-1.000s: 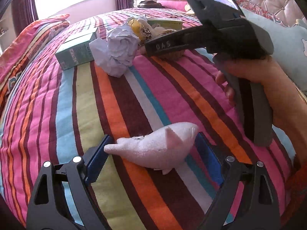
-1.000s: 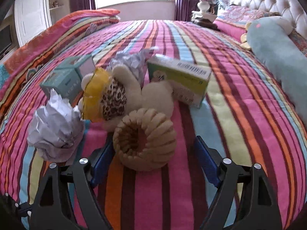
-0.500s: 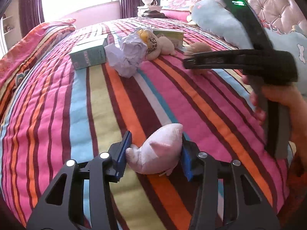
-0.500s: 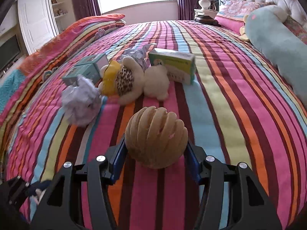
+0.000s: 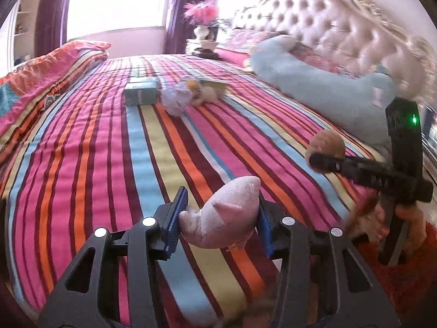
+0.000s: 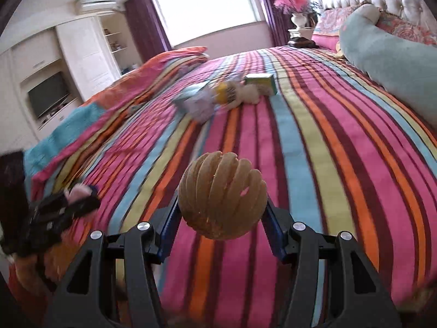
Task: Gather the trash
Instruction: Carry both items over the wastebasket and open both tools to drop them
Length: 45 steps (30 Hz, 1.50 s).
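My left gripper (image 5: pixel 221 218) is shut on a pink plush toy (image 5: pixel 226 218), lifted above the striped bedspread (image 5: pixel 109 164). My right gripper (image 6: pixel 222 213) is shut on a tan ribbed ball (image 6: pixel 222 194), also off the bed. In the left wrist view the right gripper (image 5: pixel 319 158) shows at the right with the tan ball (image 5: pixel 326 143) and a hand (image 5: pixel 409 216) on its handle. In the right wrist view the left gripper (image 6: pixel 79 199) is blurred at the lower left. Far back on the bed lie a crumpled paper ball (image 5: pixel 174 101), a teal box (image 5: pixel 142 93) and a green box (image 6: pixel 262 82).
A cream plush toy with a leopard patch (image 6: pixel 235 95) lies among the boxes. A long pale blue pillow (image 5: pixel 327 93) runs along the tufted headboard (image 5: pixel 341 35). A folded quilt (image 5: pixel 41 76) lies on the left. White cupboards and a TV (image 6: pixel 49 95) stand beyond the bed.
Both grippers closed on their items, the left on the pink plush, the right on the tan ball, and pulled back and up from the pile, which now looks far away.
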Available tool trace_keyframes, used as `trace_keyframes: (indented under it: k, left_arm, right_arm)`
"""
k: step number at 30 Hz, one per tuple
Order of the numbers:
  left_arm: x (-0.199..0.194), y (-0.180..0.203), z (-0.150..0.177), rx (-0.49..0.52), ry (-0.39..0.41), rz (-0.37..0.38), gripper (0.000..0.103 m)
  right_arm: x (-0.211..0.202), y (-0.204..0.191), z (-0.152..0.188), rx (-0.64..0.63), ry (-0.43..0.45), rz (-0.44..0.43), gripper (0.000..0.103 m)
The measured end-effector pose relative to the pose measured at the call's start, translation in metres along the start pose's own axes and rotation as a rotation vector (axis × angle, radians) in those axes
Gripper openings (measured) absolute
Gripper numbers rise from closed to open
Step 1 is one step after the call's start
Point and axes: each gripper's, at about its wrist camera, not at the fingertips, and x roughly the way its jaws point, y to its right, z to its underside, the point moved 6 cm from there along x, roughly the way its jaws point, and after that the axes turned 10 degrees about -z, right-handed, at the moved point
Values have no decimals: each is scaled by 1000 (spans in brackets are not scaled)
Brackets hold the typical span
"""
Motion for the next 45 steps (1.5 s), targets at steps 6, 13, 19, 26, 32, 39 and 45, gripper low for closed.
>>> trace_keyframes:
  k: [6,13,19,26,32,39,45]
  left_arm:
    - [-62,38,111,24,-142,93,46]
    - [-32,65,246,26,-426,100,46]
    - [10,63,291,19,-616,87,46]
    - [21,67,304,52,-658,87,48]
    - [24,67,313,60,-696,69,68]
    - [29,55,317,18,-722,31,84]
    - [30,56,318,13,-724,35,85]
  right_arm:
    - [-49,-47,110,26,-101,-27,53]
    - [-15,-39,253,229,-412,29,53]
    - [19,-41,291,263,-564,22,53]
    - [31,-45,295,230,-598,32,54]
    - [26,-37,310,222,-620,61,59]
    - [24,-26,312,263,-624,87,79]
    - [25,-23,314,288,-632,86,79]
